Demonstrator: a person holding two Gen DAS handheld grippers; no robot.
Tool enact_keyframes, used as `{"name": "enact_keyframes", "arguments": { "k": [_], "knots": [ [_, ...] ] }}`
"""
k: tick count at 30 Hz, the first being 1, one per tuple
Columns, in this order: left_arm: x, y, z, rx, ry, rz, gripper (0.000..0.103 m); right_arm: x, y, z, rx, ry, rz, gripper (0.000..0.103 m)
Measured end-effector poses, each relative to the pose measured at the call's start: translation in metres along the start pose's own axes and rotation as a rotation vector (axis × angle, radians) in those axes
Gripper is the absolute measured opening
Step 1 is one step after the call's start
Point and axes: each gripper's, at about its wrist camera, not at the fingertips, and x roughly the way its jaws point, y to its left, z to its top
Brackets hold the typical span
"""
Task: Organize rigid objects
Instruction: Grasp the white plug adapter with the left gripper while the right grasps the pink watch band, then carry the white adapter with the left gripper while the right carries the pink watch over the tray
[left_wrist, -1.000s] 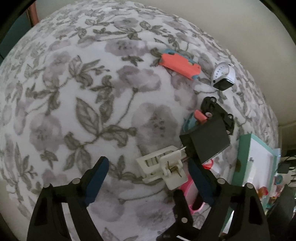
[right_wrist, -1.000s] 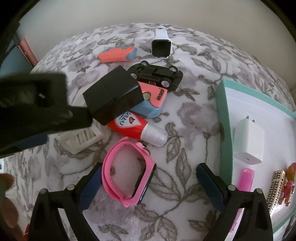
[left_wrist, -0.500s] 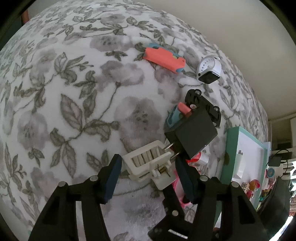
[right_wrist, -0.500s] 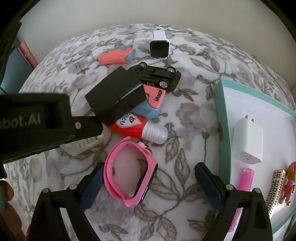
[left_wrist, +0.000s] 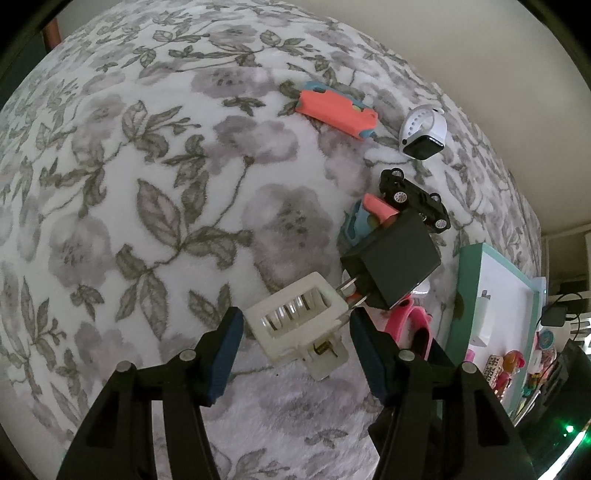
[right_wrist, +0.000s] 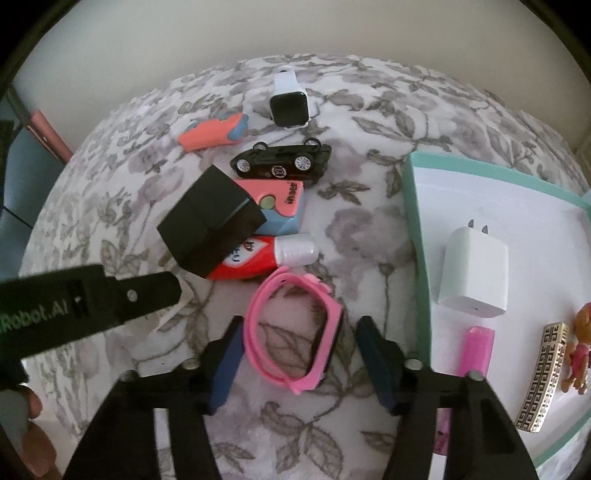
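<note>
Left tongs (left_wrist: 295, 330) apart around white clip (left_wrist: 295, 321), seemingly untouched; right tongs (right_wrist: 299, 354) apart around pink watch (right_wrist: 295, 328).

White hair clip (left_wrist: 301, 325) between gripper fingers

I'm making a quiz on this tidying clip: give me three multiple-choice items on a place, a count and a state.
1. Where is the white charger?
A in the teal tray
B on the floral cloth
C on the toy car

2. How many watches lie on the floral cloth?
A one
B two
C four

3. The left gripper is:
A shut on the black charger
B open around the white hair clip
C out of view

A: it rests on the tray's white floor.
B: a white watch and a pink watch.
B: fingers apart either side of the clip.
</note>
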Motion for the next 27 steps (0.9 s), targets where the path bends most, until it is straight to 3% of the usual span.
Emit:
{"name": "enact_keyframes", "arguments": {
  "k": [13,19,27],
  "knots": [
    [-0.031,0.024,-0.004,-0.066,-0.064,0.016,0.061,-0.009,-0.018,-0.001,0.099,0.009,0.045,0.054],
    [-0.053,0.025,-0.007,-0.047,-0.114,0.013,0.061,-0.027,-0.024,0.002,0.134,-0.027,0.084,0.054],
    [-0.068,0.010,-0.008,-0.030,-0.162,0.011,0.061,-0.052,-0.025,0.008,0.122,-0.090,0.074,0.054]
  ]
}}
